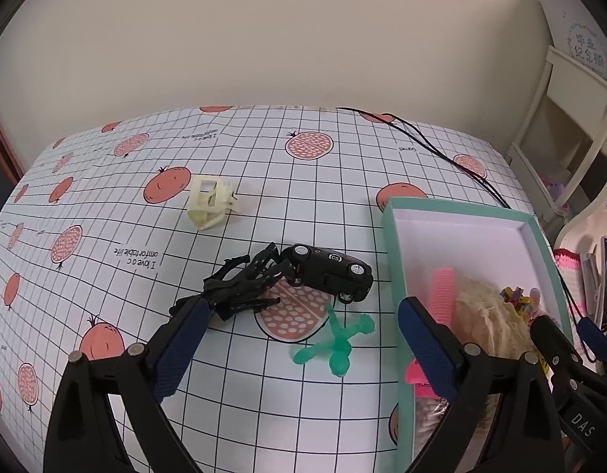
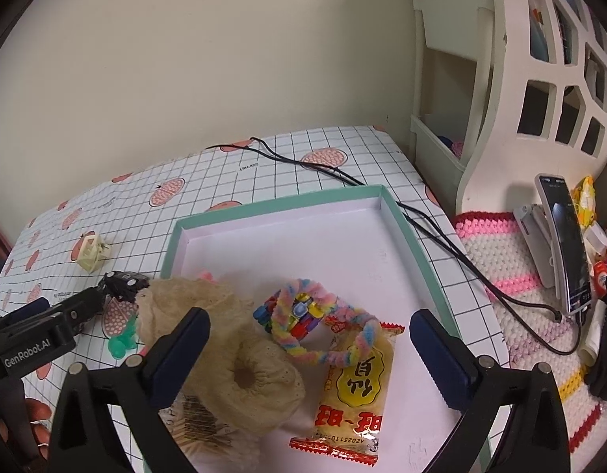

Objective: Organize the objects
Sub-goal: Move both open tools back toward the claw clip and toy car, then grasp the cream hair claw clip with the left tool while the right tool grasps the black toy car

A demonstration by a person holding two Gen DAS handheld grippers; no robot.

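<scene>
A teal-rimmed white box (image 2: pixel 413 232) lies on the gridded tablecloth and holds a beige lace scrunchie (image 2: pixel 240 358), a pastel twisted bracelet (image 2: pixel 323 335), a yellow snack packet (image 2: pixel 358 390) and a pink roll (image 1: pixel 443 291). My right gripper (image 2: pixel 309 339) hovers open over these, nothing between its fingers. Left of the box rim (image 1: pixel 390 260) lie a black toy car (image 1: pixel 331 272), a black claw clip (image 1: pixel 240 283), a green rubbery figure (image 1: pixel 336 345) and a cream plastic cube frame (image 1: pixel 208 201). My left gripper (image 1: pixel 303 327) stands open above the green figure and the clip, touching neither.
A black cable (image 2: pixel 441 236) runs across the table's far right past the box. To the right, a crocheted mat (image 2: pixel 512 272) carries a phone on a stand (image 2: pixel 563 244). White shelving (image 2: pixel 500 79) stands behind it. A person's dark-gloved hand (image 2: pixel 606 339) shows at the right edge.
</scene>
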